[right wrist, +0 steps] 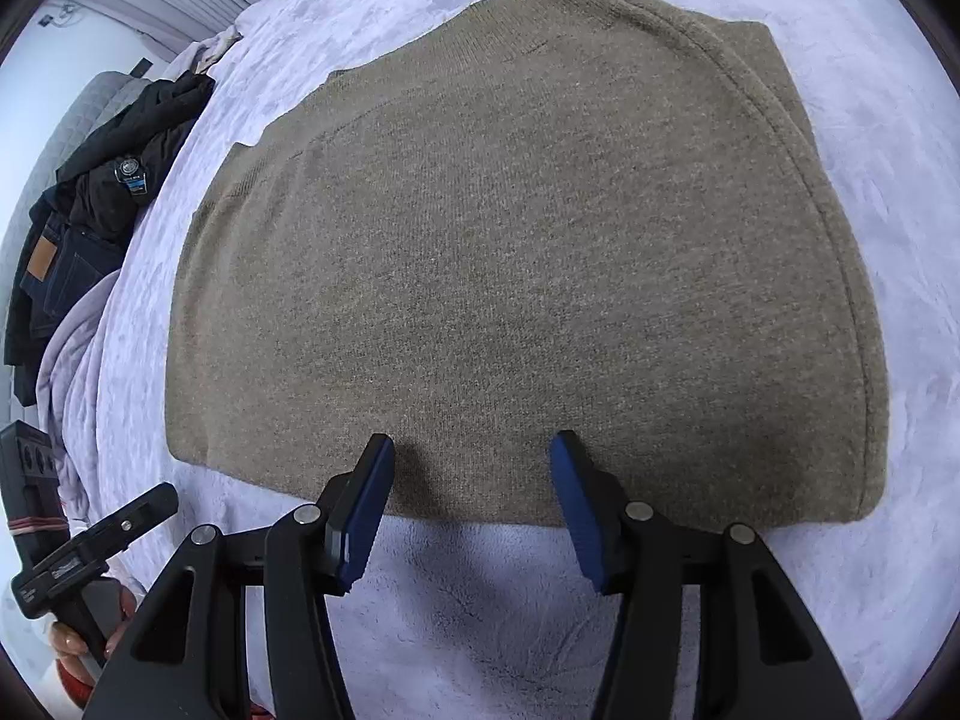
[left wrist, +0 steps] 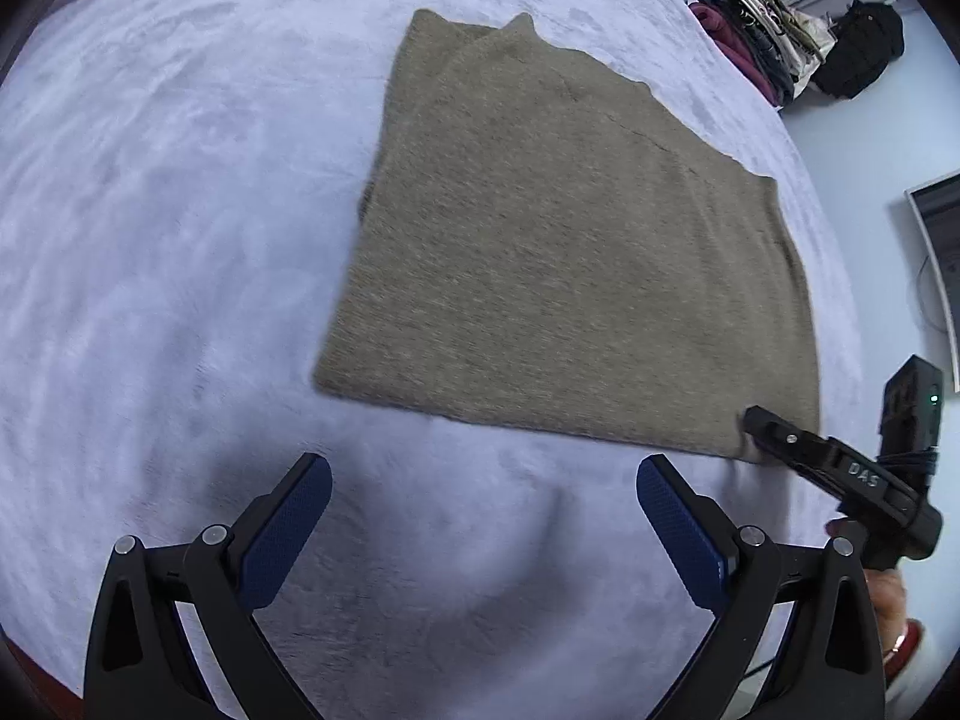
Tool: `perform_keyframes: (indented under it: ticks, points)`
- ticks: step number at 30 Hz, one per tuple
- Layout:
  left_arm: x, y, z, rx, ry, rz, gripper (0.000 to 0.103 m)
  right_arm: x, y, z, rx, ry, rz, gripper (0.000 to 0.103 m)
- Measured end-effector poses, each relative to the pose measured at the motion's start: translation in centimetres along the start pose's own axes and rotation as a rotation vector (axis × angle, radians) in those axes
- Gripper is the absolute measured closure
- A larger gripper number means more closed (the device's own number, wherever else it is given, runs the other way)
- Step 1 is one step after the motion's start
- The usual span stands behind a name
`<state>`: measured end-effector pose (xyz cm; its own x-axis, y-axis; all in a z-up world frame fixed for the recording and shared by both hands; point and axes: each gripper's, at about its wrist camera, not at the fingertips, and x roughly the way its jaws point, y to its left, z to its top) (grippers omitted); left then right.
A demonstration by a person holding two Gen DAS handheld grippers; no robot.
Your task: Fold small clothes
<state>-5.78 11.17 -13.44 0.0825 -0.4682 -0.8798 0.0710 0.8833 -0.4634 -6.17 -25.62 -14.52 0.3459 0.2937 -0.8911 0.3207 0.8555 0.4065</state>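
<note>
Knitwear first: we see a folded tan-brown sweater (right wrist: 510, 276) lying flat on the lavender bed cover (left wrist: 150, 240), its length running away from us. Our left gripper (left wrist: 483, 516) hangs spread, empty; our right gripper (right wrist: 473, 480) stands parted over the near hem.

One folded sweater (right wrist: 510, 270), two grippers, one clothes pile (left wrist: 756, 42)

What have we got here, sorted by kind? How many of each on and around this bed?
Folded brown knit sweater, on the lilac blanket: 1
Handheld grippers: 2, the left gripper and the right gripper, both open, neither holding anything
Piles of other clothes: 2, one mixed stack and one dark heap
Black bag: 1
Total: 6
</note>
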Motion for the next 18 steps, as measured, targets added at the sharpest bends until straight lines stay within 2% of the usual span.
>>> perform_keyframes:
  ticks: [4,11,18]
  points:
    - [1.4,0.5,-0.6,-0.060,0.024,-0.064,0.001,0.2,0.1,0.2,-0.004,0.003,0.002,0.044]
    - [2.8,-0.4,1.2,-0.114,-0.031,-0.146,0.001,0.3,-0.3,0.3,-0.012,0.002,0.022,0.043]
    - [3.9,-1.9,4.2,-0.178,-0.102,-0.159,0.001,0.3,-0.5,0.4,-0.015,0.007,0.033,0.043]
